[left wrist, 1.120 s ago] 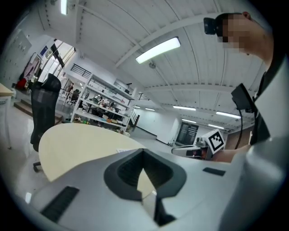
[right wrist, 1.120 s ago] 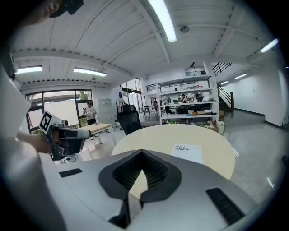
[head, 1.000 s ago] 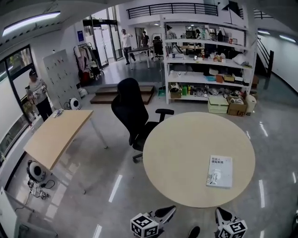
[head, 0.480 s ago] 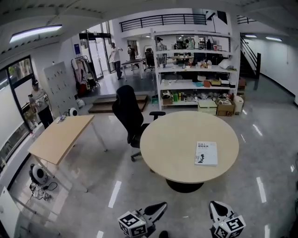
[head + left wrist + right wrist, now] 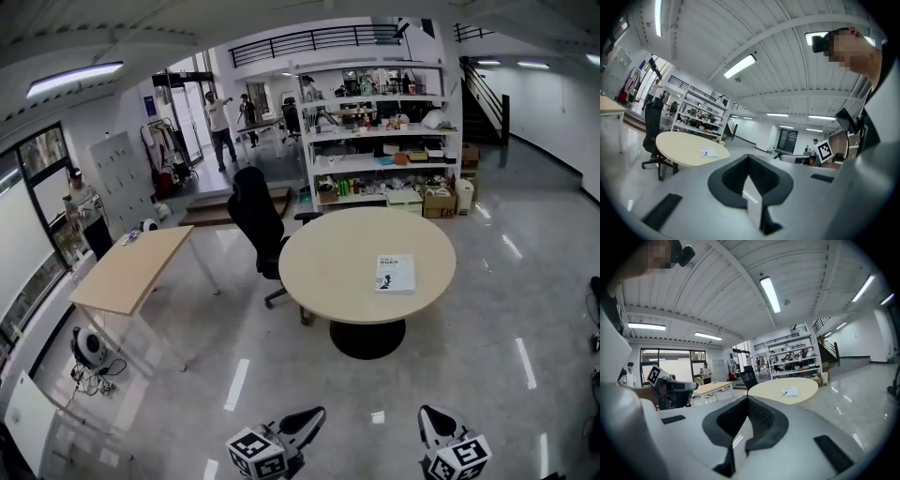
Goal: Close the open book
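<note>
- Left gripper view: the left tool (image 5: 749, 157) has its jaws pressed together at the tips, with nothing between them.
- Right gripper view: the right tool (image 5: 747, 399) is the same, its jaws pressed together and empty.
- Both tools hang over bare floor (image 5: 281, 375) at the bottom edge of the head view. They touch nothing and point roughly level toward the round worktop (image 5: 323, 267).
- That worktop stands well apart from both tools, with open floor between.
- The book (image 5: 395, 274) lies flat on the worktop, right of its middle and toward the near side. Nothing else is on the worktop.
- The printed cover faces up and no spread pages show, so I judge the book already shut and the task's one step done.
- The book's long axis runs roughly away from the person, so a short edge faces the tools. I cannot tell which side the spine is on.
- In the head view the book sits ahead and between the two tools, closer to the right tool's side, so the right hand is the nearer one.
- A black chair (image 5: 255, 217) stands at the far left of the worktop, clear of any path to the book.
</note>
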### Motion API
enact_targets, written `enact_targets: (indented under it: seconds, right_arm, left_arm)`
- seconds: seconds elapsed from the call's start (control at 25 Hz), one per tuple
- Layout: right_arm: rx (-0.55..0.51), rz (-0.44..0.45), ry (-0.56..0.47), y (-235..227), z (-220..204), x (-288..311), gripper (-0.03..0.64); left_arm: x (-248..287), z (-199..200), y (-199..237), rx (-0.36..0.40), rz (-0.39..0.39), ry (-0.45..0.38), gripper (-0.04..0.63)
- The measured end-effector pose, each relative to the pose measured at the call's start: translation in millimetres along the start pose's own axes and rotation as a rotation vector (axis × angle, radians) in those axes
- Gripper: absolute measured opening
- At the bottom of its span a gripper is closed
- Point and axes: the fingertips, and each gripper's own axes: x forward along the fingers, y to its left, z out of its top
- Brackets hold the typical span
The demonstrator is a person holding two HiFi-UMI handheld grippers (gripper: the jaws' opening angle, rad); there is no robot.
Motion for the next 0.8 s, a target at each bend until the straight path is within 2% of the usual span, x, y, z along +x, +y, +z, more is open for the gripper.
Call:
enact_targets:
  seconds: [0.2,0.36,0.56,0.8]
  right_arm:
    - [0.011,-0.022,-0.033,45.1,-17.1,-39.7,-0.002]
    - [-0.008,-0.054,-0.025,109.3,-45.5,-81.8,-0.002]
    - [0.008,-0.083,0.016,189.9,-77.4,-130.5,-0.002]
    - [-0.043,-0.070,0.025,256.4,-83.4,-185.3,-0.002]
  left_arm:
    - [-59.1,-24.5,-32.4,0.022,-0.023,0.007,-0.014]
    - [-129.2,-54.0,-58.5,0.005,-0.053,0.003,-0.014]
    - [-209.1,-83.0,-92.5,0.005,-0.129,0.047,-0.014]
    - [-274.4,-92.5,-127.6,-0.010,-0.119,0.034,-0.014]
